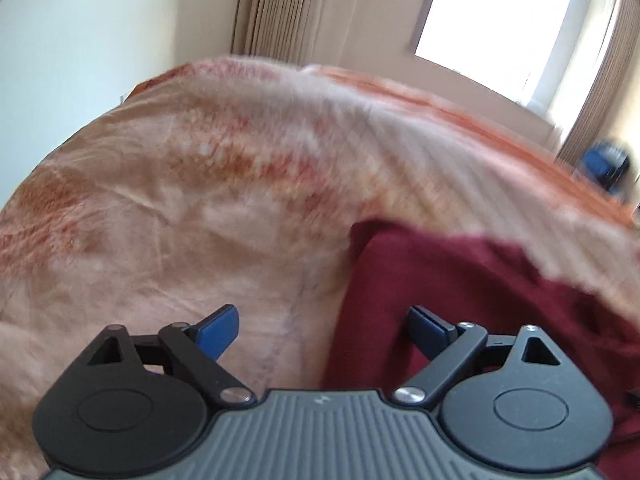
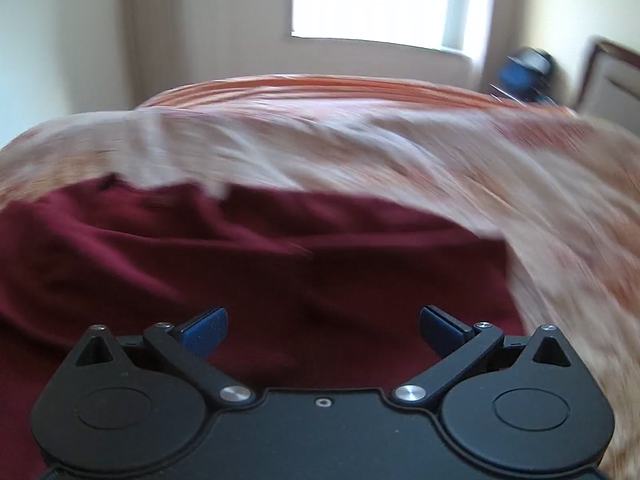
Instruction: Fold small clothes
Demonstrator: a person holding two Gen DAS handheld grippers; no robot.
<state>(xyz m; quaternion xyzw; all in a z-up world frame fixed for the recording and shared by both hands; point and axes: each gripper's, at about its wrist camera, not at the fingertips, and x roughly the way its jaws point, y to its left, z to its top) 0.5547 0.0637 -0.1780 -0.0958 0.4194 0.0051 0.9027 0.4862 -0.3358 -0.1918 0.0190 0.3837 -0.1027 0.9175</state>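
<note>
A dark red garment [image 1: 460,288] lies on a bed with a peach and orange patterned cover [image 1: 180,208]. In the left wrist view the garment fills the lower right; my left gripper [image 1: 324,330] is open and empty, over the garment's left edge, with the left finger over the cover. In the right wrist view the garment [image 2: 240,264] spreads wide with wrinkles; my right gripper [image 2: 324,332] is open and empty just above it. Both views are blurred.
The bed cover [image 2: 520,184] stretches beyond the garment to the far edge. A bright window [image 2: 372,0] and curtains [image 1: 280,8] stand behind the bed. A blue object [image 2: 524,72] sits by the far right. A headboard [image 2: 612,80] shows at right.
</note>
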